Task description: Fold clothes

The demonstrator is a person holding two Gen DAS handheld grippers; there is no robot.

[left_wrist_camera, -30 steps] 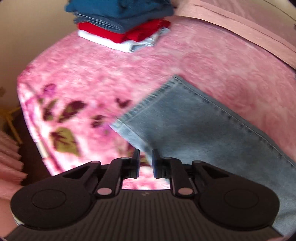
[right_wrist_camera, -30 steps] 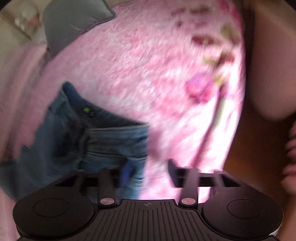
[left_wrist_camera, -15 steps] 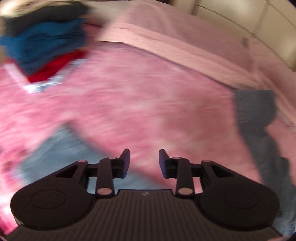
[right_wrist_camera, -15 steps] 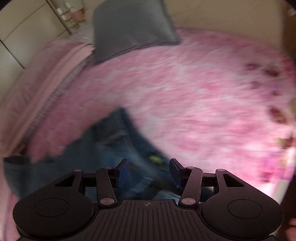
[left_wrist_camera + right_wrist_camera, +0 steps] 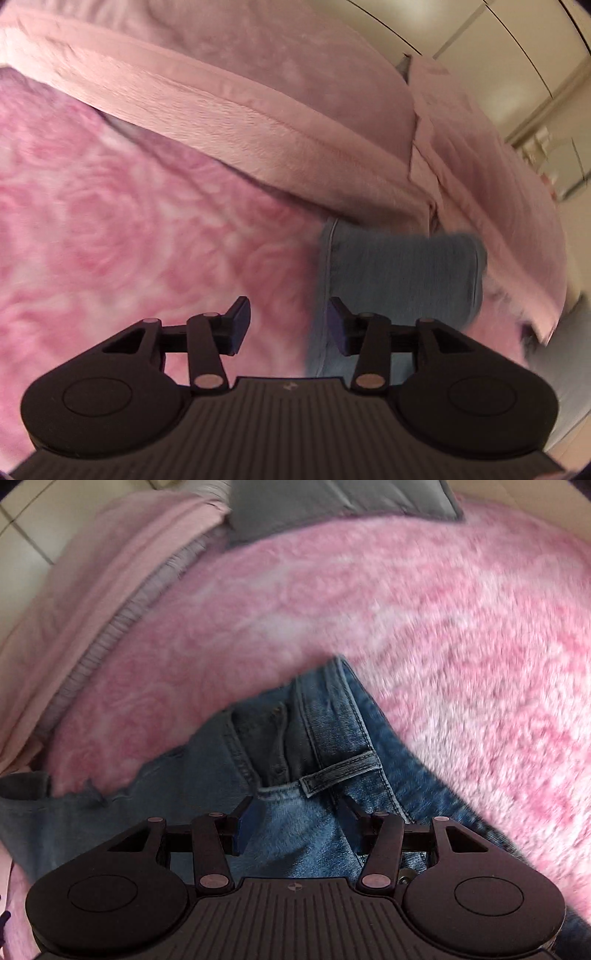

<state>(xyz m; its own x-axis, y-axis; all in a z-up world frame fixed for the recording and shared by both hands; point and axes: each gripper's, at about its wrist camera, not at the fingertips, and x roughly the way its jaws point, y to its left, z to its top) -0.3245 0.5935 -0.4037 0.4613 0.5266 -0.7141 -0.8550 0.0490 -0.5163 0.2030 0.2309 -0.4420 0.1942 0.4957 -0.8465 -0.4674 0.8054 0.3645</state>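
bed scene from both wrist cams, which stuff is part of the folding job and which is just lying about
Part of the job:
- blue denim jeans, spread on the fluffy pink patterned blanket
- right gripper, jaws open over the waistband
- left gripper, jaws open near one pale denim end

Just lying about:
- grey square pillow
- pale pink folded duvet

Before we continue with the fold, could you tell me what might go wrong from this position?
1. The right gripper hangs open over the bunched waistband of the jeans; closing here could catch only the belt loop or one layer, so the fold drags unevenly.
2. The left gripper is open with the trouser leg off to its right; it could pinch the fluffy pink blanket instead of denim.
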